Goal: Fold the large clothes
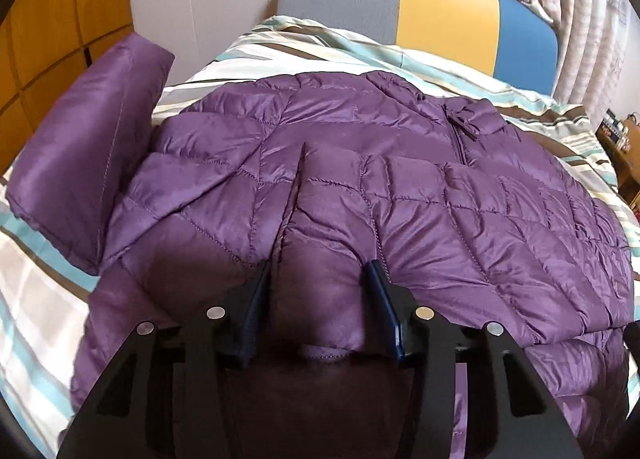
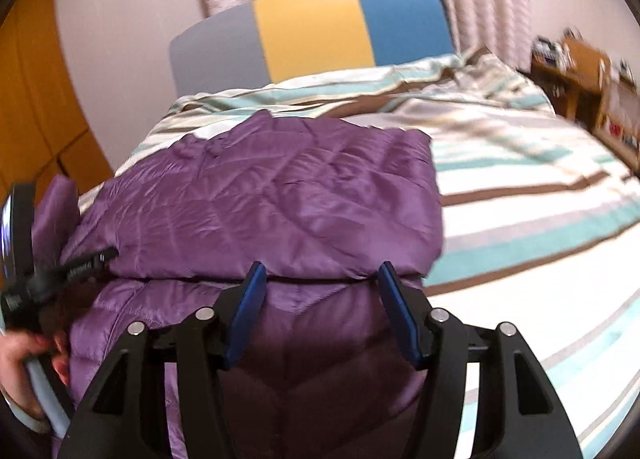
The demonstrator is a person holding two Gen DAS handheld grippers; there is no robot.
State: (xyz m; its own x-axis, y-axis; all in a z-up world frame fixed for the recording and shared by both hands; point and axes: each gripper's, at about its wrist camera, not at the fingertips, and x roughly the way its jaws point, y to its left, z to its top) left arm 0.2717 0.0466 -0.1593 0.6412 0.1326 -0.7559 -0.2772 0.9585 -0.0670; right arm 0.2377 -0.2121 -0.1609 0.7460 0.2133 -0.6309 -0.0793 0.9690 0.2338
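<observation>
A purple quilted puffer jacket (image 1: 360, 179) lies on the striped bed, zipper side up, one sleeve (image 1: 92, 155) sticking out at the left. My left gripper (image 1: 318, 271) has its jaws apart with a bulge of the jacket's near edge between them, not pinched. In the right wrist view the jacket (image 2: 260, 199) lies partly folded over itself. My right gripper (image 2: 322, 271) is open over the near fold, with purple fabric between the fingers. The left gripper and the hand holding it (image 2: 24, 299) show at the left edge of that view.
The bed has a striped duvet (image 2: 520, 199) in white, teal and brown. A grey, yellow and blue headboard (image 2: 312, 31) stands behind it. Wooden cupboards (image 1: 48, 19) are on the left, a wooden shelf unit (image 2: 580, 75) on the right, curtains behind.
</observation>
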